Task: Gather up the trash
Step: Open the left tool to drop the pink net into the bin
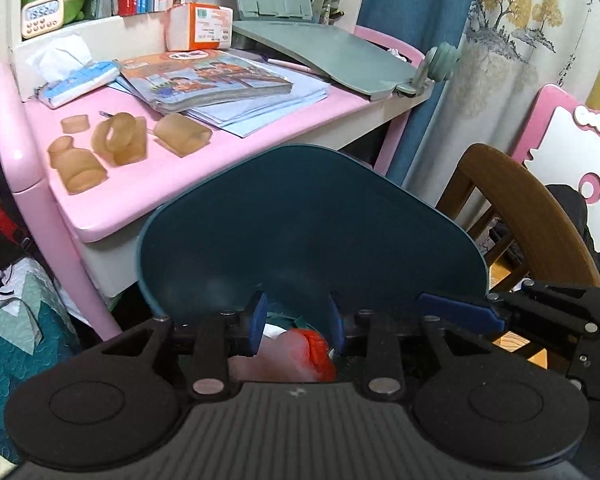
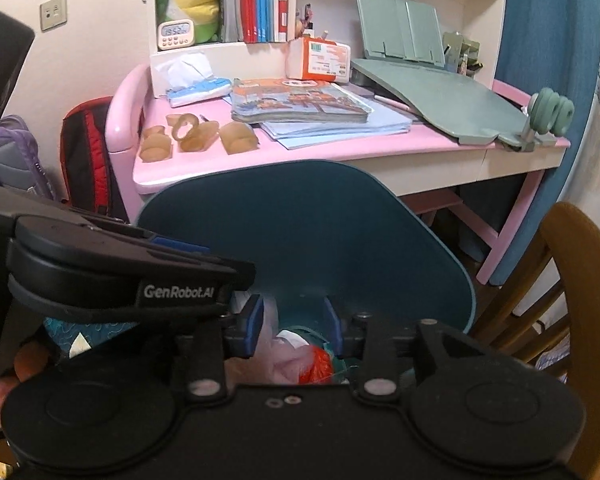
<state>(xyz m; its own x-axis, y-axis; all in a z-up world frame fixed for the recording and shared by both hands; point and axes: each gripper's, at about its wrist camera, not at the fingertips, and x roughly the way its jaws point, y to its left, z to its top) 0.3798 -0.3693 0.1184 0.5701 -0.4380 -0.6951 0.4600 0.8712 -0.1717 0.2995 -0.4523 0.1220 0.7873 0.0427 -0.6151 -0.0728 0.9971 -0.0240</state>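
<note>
— While both grippers hover over the teal bin (image 1: pixel 312 216), what sits under them?

— A pale pink plastic bag (image 2: pixel 276 356) with an orange-red bundle (image 2: pixel 316 364) beside it, both down inside the bin's mouth, low between the blue fingertips (image 2: pixel 256 326). The bin's lid (image 2: pixel 304 232) stands raised behind them, blocking part of the pink bench (image 1: pixel 140 184).

— How do the jaws stand?

— The left gripper (image 1: pixel 296 322) has its jaws spread a modest way; the bag and orange bundle (image 1: pixel 320 350) show in the gap, but the pads press on neither. The right gripper (image 2: pixel 296 326) is likewise parted, with the trash below and between the fingers, not pinched. In the right wrist view the left gripper (image 2: pixel 120 276) crosses in from the left, close alongside, and part of a hand (image 2: pixel 4 392) holds it at the edge.

— And on the bench?

— Several amber, translucent moulded pieces (image 1: pixel 120 140) lie near its front left corner. Behind them rest a tissue pack (image 1: pixel 76 80), a stack of picture books (image 1: pixel 208 80) on blue sheets, and an orange carton (image 1: pixel 200 26). A grey-green tilted reading stand (image 1: pixel 324 56) fills the right end. A wooden chair (image 1: pixel 532 216) stands to the right of the bin.
</note>
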